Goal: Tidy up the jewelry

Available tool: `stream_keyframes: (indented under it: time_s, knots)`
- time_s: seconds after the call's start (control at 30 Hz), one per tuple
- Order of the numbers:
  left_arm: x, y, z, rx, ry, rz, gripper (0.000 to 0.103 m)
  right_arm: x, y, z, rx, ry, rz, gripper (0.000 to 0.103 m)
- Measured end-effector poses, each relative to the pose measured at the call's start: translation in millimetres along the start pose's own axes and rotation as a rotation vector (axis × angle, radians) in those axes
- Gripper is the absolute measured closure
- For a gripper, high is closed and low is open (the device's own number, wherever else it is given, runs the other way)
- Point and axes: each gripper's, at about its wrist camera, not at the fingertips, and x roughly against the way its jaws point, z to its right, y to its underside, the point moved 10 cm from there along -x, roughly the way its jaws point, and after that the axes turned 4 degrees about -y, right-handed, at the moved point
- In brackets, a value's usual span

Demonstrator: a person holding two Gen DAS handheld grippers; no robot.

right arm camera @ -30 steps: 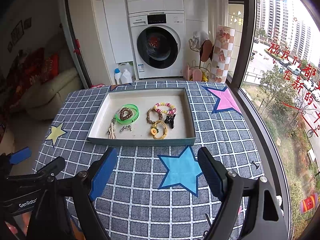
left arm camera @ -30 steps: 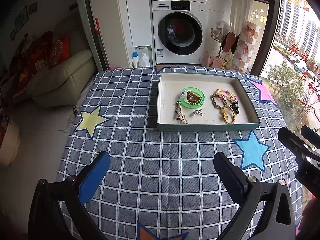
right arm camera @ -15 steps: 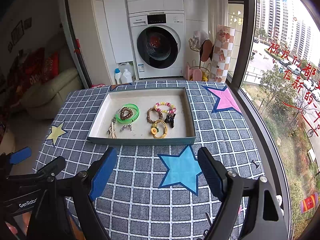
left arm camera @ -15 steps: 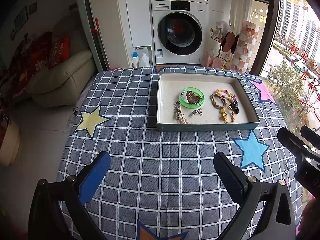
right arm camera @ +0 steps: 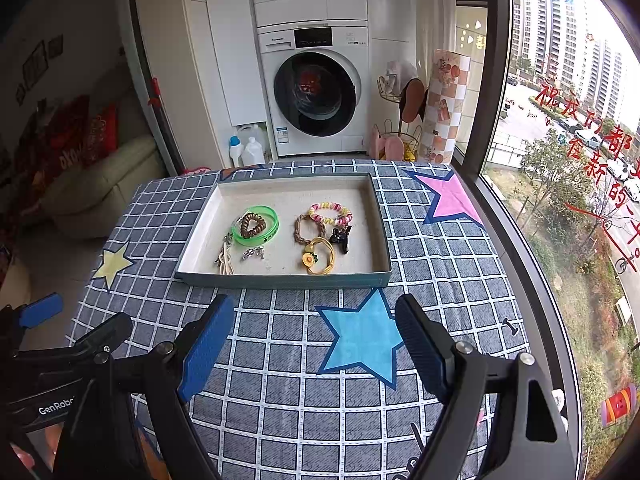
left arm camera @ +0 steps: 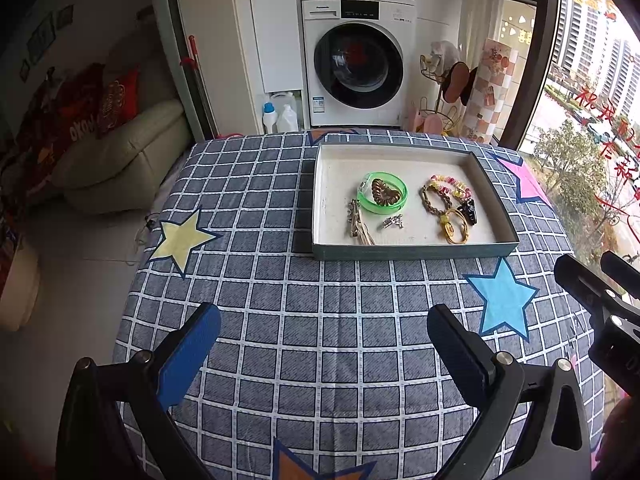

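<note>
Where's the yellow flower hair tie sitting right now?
The yellow flower hair tie lies in the tray, at its near right, just in front of the brown braided bracelet and left of the black clip. Both grippers hang open, short of the tray.

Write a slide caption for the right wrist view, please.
Open right gripper above the checked tablecloth, facing a tray of jewelry.

Table covered by a blue checked cloth with star patches; a shallow tray is set directly on it

Jewelry tray beyond parted jaws
</note>
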Motion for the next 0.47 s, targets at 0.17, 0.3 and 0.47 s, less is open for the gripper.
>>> stream_keyframes:
  time_s: [0.17, 0.3, 0.47]
  knots:
    - [-0.1, 1.2, 0.9, 0.003, 0.010, -0.001, 0.000, 0.0, -0.2, -0.2, -0.001, 0.001, 0.000, 0.018]
    - [0.0, 1.7, 1.5, -0.005, 0.009, 0.007, 0.000, -0.1, -0.6, -0.3, -0.001, 0.001, 0.000, 0.018]
    - [-1.3, 1.2, 2.7, -0.007, 0.012, 0.001, 0.000, -0.1, -0.4, -0.3, -0.001, 0.002, -0.001, 0.018]
